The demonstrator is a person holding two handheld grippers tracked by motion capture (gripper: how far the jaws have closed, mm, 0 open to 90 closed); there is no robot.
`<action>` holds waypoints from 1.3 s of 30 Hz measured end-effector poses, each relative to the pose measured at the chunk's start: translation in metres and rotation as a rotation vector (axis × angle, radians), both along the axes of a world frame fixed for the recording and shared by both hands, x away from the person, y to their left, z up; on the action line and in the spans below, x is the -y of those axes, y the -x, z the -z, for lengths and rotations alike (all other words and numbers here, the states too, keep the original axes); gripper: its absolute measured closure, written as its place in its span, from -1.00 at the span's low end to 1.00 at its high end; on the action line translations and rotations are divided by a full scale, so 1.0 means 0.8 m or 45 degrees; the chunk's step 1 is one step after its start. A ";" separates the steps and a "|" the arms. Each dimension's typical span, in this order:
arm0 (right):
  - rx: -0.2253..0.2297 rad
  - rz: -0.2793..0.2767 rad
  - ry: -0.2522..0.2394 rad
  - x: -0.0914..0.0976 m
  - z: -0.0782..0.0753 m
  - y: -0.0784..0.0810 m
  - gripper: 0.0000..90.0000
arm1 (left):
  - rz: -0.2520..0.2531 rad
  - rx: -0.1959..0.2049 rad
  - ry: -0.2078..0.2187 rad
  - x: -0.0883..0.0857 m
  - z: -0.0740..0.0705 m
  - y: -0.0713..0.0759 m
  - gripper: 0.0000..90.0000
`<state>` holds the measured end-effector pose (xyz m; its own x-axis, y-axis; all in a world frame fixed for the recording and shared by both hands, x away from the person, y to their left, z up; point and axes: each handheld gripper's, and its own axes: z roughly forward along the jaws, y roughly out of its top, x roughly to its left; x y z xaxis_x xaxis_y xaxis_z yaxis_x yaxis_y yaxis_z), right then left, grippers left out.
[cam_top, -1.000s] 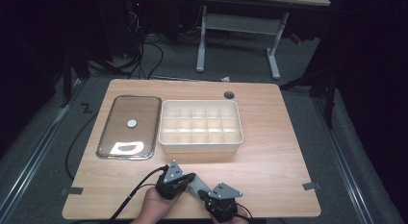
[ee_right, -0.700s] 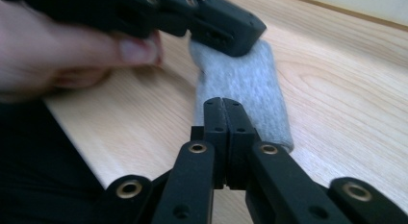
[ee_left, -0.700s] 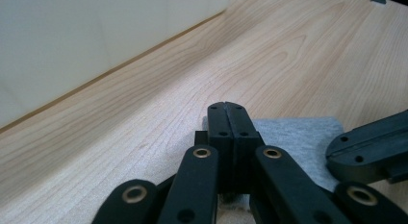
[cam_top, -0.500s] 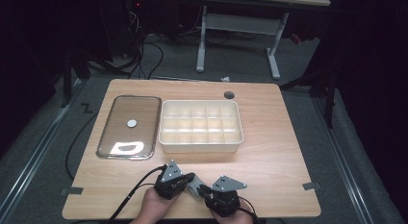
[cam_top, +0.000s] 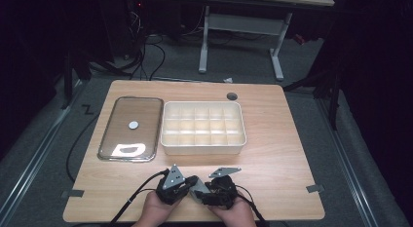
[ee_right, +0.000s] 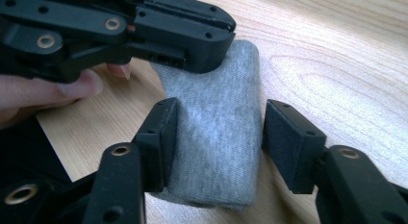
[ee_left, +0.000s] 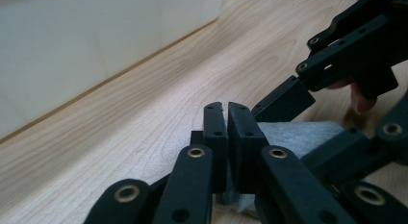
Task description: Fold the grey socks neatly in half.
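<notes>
Wooden table [cam_top: 272, 134] under the high view, dark floor all round. On it, toward the far side, a cream compartment box [cam_top: 203, 127], and just beside that on the left a glass lid [cam_top: 130, 128] with a small round knob, lying flat. Down at the near edge, two hands in from the bottom, both tools close together. Between them a grey folded cloth [ee_right: 216, 137], lying on the wood well short of the box. Left gripper [ee_left: 225, 113] clenched on one end of that cloth, jaws nearly together with just a sliver of grey fabric between the pads, jaws just been easing apart a touch. Right gripper [ee_right: 219, 132] released, jaws just been opening, now standing either side of the cloth: one pad right against the fabric edge, the other clear of it with bare wood showing in the gap. Fingertip and thumb of the left hand [ee_right: 48, 96] visible behind the cloth in the right gripper view.
</notes>
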<state>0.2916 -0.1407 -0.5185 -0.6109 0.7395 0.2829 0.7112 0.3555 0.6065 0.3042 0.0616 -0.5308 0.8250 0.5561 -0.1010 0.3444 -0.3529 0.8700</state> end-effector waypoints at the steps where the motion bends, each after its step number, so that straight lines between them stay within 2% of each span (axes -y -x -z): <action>1: -0.004 -0.011 -0.004 0.000 0.000 0.000 0.13 | 0.005 -0.014 0.021 -0.003 -0.002 -0.001 0.85; 3: 0.000 -0.027 0.000 -0.002 0.000 -0.001 0.17 | -0.003 -0.026 0.054 -0.009 -0.006 -0.002 0.77; 6: -0.018 -0.039 0.002 -0.003 -0.001 -0.003 0.19 | -0.053 0.011 0.106 -0.033 -0.025 -0.004 0.69; 9: -0.032 -0.050 0.002 -0.005 -0.002 -0.005 0.19 | -0.112 0.047 0.105 -0.064 -0.036 -0.005 0.64; 12: -0.046 -0.061 0.010 -0.008 -0.003 -0.007 0.19 | -0.180 0.093 0.040 -0.096 -0.033 0.000 0.57; 13: -0.042 -0.074 0.015 -0.009 -0.003 -0.008 0.19 | -0.201 0.135 -0.038 -0.111 -0.026 0.008 0.57; 14: -0.057 -0.080 0.019 -0.011 -0.004 -0.008 0.19 | -0.208 0.145 -0.078 -0.118 -0.023 0.011 0.56; 16: -0.060 -0.093 0.030 -0.013 -0.005 -0.008 0.18 | -0.228 0.126 -0.136 -0.135 -0.014 0.017 0.55; 18: -0.066 -0.103 0.037 -0.015 -0.005 -0.009 0.18 | -0.253 0.098 -0.121 -0.145 -0.010 0.018 0.54; 21: -0.078 -0.116 0.044 -0.018 -0.006 -0.009 0.18 | -0.266 0.093 -0.098 -0.149 -0.011 0.015 0.52; 23: -0.090 -0.123 0.055 -0.021 -0.008 -0.009 0.18 | -0.249 0.097 -0.120 -0.147 -0.008 0.015 0.51; 26: -0.098 -0.148 0.068 -0.025 -0.008 -0.010 0.20 | -0.243 0.095 -0.123 -0.147 -0.007 0.013 0.51; 31: -0.106 -0.198 0.084 -0.029 -0.012 -0.010 0.48 | -0.255 0.071 -0.103 -0.151 -0.005 0.006 0.49; 34: -0.060 -0.236 0.126 -0.034 -0.016 -0.008 0.55 | -0.274 0.055 -0.092 -0.153 -0.004 0.001 0.41; 35: -0.054 -0.236 0.141 -0.036 -0.019 -0.007 0.56 | -0.277 0.051 -0.088 -0.154 -0.004 0.001 0.39; 39: 0.042 -0.217 0.190 -0.035 -0.036 -0.004 0.57 | -0.287 0.045 -0.086 -0.156 -0.004 0.000 0.33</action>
